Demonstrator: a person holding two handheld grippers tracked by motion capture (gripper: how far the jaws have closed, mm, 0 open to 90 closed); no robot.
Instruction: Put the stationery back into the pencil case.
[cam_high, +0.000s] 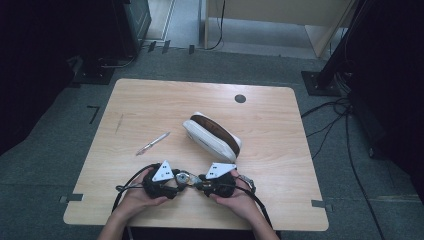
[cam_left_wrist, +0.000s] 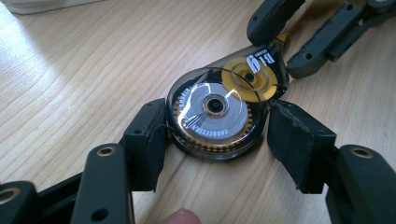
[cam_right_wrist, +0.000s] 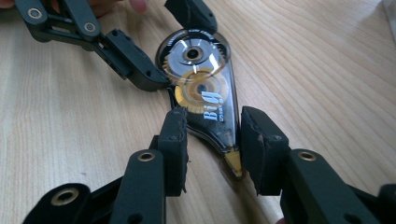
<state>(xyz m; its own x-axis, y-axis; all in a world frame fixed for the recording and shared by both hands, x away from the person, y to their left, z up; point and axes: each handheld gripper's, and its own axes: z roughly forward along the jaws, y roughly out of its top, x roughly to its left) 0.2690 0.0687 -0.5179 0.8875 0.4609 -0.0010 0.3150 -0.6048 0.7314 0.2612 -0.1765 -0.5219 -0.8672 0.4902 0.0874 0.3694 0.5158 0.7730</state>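
A clear correction tape dispenser (cam_high: 184, 178) with a silver wheel and a yellow wheel lies flat on the wooden table (cam_high: 150, 100) near its front edge. My left gripper (cam_left_wrist: 217, 133) has its pads against the round end of the dispenser (cam_left_wrist: 219, 114), one on each side. My right gripper (cam_right_wrist: 210, 140) clamps the narrow tip end of the dispenser (cam_right_wrist: 203, 88). In the high view the left gripper (cam_high: 176, 181) and right gripper (cam_high: 201, 183) face each other, each held in a hand.
A white pouch with a brown top (cam_high: 212, 134) lies behind the grippers, mid-table. A pen (cam_high: 153, 143) rests to its left. A dark round hole (cam_high: 240, 98) sits near the table's far edge. Black stands and cables surround the table.
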